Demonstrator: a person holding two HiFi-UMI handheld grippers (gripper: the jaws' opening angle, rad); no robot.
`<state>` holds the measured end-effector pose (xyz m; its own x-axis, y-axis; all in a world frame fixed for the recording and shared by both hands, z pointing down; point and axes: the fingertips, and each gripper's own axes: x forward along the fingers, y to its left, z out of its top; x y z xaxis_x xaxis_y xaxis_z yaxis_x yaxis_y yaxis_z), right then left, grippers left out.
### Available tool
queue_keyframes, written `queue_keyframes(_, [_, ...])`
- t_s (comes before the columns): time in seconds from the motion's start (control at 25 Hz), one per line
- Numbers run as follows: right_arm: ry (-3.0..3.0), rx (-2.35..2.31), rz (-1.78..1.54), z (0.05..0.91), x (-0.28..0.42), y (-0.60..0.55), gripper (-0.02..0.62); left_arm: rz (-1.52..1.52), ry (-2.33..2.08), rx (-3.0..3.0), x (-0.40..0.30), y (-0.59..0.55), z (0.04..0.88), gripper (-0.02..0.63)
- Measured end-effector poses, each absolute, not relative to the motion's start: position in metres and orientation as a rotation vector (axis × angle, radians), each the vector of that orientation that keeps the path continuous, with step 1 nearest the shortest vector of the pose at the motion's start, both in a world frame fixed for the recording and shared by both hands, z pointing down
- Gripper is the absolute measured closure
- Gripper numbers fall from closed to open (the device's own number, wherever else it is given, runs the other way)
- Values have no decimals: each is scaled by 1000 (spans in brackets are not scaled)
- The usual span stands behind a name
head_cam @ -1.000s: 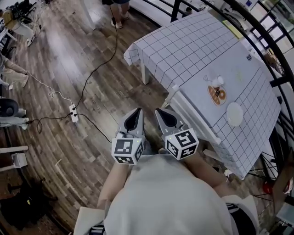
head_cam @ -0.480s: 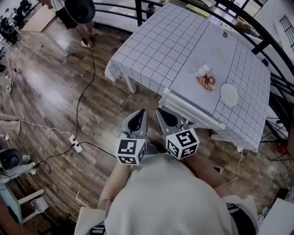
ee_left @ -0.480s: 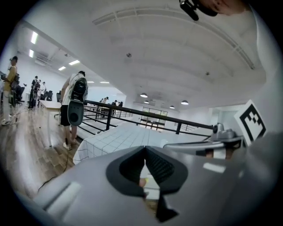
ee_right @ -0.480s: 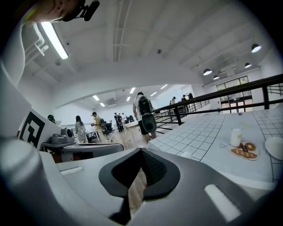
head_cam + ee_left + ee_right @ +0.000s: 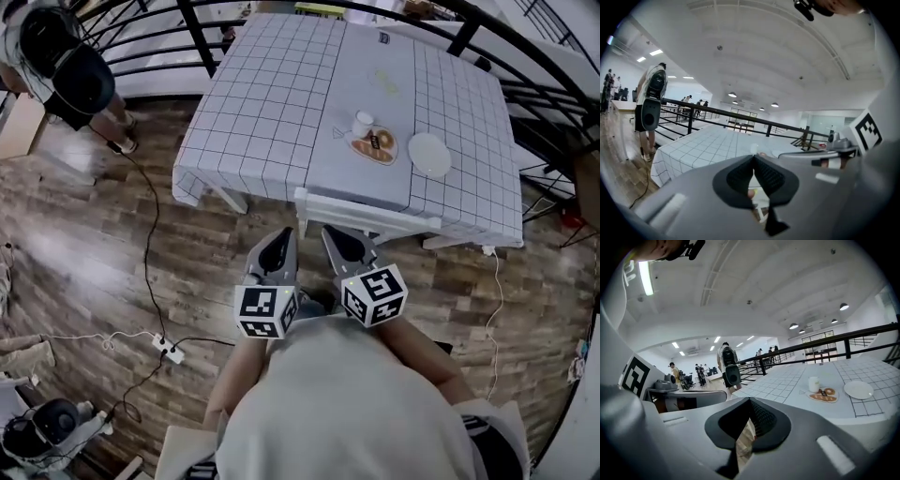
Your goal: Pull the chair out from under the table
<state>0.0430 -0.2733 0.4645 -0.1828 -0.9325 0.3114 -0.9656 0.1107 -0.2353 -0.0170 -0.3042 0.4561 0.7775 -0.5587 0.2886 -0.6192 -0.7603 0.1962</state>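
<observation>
Head view, chair [image 5: 370, 212] tucked, backrest along table [image 5: 272, 103]

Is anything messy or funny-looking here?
Nothing is spilled or broken. The only untidy thing is a black cable snaking loosely across the wood floor to a white power strip, left of the table.

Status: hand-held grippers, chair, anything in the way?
Left hand-held gripper and right hand-held gripper shut, empty. White slat-back chair tucked under checked-cloth table, untouched. Nothing between; black floor cable off left.
</observation>
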Motion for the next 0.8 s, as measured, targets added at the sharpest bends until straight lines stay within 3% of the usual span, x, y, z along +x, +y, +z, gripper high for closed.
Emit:
queue_keyframes(0.48, [-2020,2221,620,470,109,-245,597,412,-590,2786,44,-302,466,595])
queue_keyframes(0.8, [-1883,2156,536,482,160,-228,597,536,-396,2864,86,-301,476,595])
